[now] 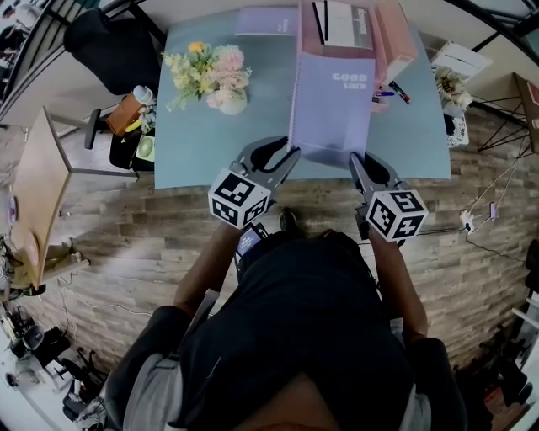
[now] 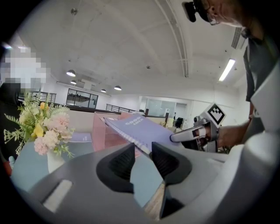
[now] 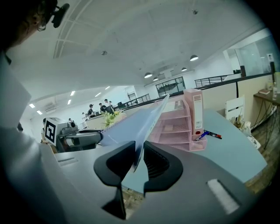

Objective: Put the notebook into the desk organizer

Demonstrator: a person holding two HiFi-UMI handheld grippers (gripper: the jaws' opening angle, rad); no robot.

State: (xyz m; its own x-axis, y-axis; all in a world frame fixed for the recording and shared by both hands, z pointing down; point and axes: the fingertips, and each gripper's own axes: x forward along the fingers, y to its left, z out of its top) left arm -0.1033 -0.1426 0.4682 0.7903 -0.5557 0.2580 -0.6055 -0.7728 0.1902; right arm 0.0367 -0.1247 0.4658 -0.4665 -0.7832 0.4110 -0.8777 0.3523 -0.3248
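A lavender spiral notebook (image 1: 333, 105) printed "GOOD LUCK" hangs tilted over the blue table (image 1: 198, 147), its far edge at the pink desk organizer (image 1: 394, 42). My right gripper (image 1: 354, 158) is shut on the notebook's near right corner; in the right gripper view the sheet (image 3: 131, 122) runs between the closed jaws (image 3: 139, 151) toward the organizer (image 3: 179, 124). My left gripper (image 1: 292, 153) is at the near left corner. In the left gripper view its jaws (image 2: 143, 151) stand apart, with the notebook (image 2: 140, 129) just beyond their tips and the organizer (image 2: 103, 133) behind.
A vase of flowers (image 1: 215, 76) stands left of the notebook. Pens (image 1: 392, 91) lie beside the organizer's right side. A white book (image 1: 341, 23) stands in the organizer. A second lavender book (image 1: 265, 21) lies at the table's far edge.
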